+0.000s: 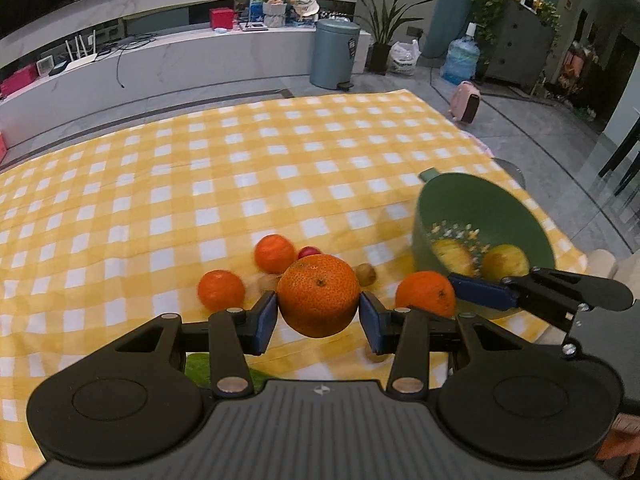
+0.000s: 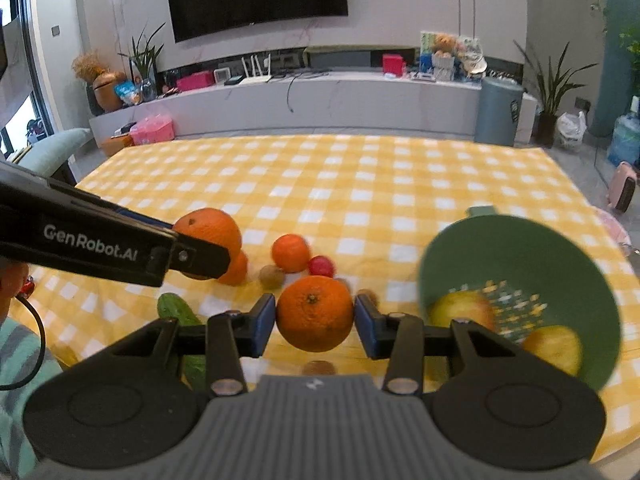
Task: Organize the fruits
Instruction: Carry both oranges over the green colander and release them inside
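My left gripper (image 1: pixel 318 314) is shut on a large orange (image 1: pixel 318 292) and holds it above the yellow checked cloth (image 1: pixel 240 168). My right gripper (image 2: pixel 315 320) is shut on a smaller orange (image 2: pixel 315 308), also off the cloth. In the left wrist view that smaller orange (image 1: pixel 426 293) hangs beside the green bowl (image 1: pixel 440 200). The bowl (image 2: pixel 520 248) holds two yellow fruits (image 2: pixel 462 312). On the cloth lie two loose oranges (image 1: pixel 275 253), a red fruit (image 1: pixel 309 252), small brown kiwis (image 1: pixel 366 274) and a cucumber (image 2: pixel 176 310).
The table's far and right edges drop to a grey floor. A person's striped sleeve (image 2: pixel 16 360) and a black cable (image 2: pixel 38 328) are at the near left. A grey bin (image 1: pixel 334 54) and a low TV shelf (image 1: pixel 180 60) stand beyond the table.
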Motion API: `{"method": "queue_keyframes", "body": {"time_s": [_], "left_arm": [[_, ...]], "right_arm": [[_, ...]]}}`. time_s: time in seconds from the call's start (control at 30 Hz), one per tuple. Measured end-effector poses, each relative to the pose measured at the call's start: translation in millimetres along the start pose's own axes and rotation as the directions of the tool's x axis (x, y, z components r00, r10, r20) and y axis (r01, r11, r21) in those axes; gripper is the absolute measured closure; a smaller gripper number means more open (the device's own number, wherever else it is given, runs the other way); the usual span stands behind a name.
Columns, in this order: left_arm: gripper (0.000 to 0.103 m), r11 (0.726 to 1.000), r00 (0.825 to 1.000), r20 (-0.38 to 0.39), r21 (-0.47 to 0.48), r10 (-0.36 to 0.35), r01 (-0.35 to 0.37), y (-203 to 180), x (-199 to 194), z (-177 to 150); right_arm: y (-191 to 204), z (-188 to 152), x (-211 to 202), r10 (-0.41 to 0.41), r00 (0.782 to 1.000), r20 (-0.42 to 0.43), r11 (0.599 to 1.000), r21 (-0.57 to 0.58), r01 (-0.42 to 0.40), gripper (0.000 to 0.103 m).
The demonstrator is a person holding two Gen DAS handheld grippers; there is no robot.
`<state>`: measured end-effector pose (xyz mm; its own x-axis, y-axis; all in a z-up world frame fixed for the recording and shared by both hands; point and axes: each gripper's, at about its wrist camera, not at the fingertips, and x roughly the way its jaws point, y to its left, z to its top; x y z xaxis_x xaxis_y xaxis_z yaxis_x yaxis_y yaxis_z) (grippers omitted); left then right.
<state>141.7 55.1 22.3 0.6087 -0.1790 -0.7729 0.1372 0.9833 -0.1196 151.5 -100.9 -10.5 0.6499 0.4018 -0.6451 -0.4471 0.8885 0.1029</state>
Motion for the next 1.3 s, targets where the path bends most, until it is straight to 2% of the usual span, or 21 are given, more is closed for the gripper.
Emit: {"method": "queue_keyframes", "body": {"time_s": [0.3, 0.57, 0.73, 0.87, 1.3], "left_arm": [[0.053, 0.997, 0.998, 0.018, 0.044, -0.065, 0.064, -43.9, 4.8, 13.4], [0.053, 0.988, 0.992, -0.014, 0.095, -0.125, 0.126, -83.9, 28.7, 29.3], [0.053, 0.978, 0.989, -0.040, 0.148, -0.146, 0.150, -103.0, 50.0, 35.4], [0.053, 0.969, 0.985, -0.080, 0.185, -0.153, 0.165, -112.9, 71.8, 43.5], [0.053, 0.970, 0.981, -0.137, 0.182, -0.138, 0.162, -118.4, 116.8, 72.3]], "right_arm": [[-46.6, 5.9, -32.0, -0.070, 0.997, 0.034, 0.998, -0.001, 0.070, 0.062], [-81.8, 7.3, -43.0, -0.123, 0.992, 0.030, 0.992, -0.035, 0.124, 0.062], [-99.6, 10.8, -36.8, -0.144, 0.989, 0.018, 0.987, -0.062, 0.145, 0.062], [-117.2, 11.8, -27.7, -0.157, 0.988, -0.002, 0.987, -0.035, 0.157, 0.062], [-151.5, 3.2, 27.9, -0.179, 0.983, -0.045, 0.980, 0.084, 0.182, 0.062]]}}
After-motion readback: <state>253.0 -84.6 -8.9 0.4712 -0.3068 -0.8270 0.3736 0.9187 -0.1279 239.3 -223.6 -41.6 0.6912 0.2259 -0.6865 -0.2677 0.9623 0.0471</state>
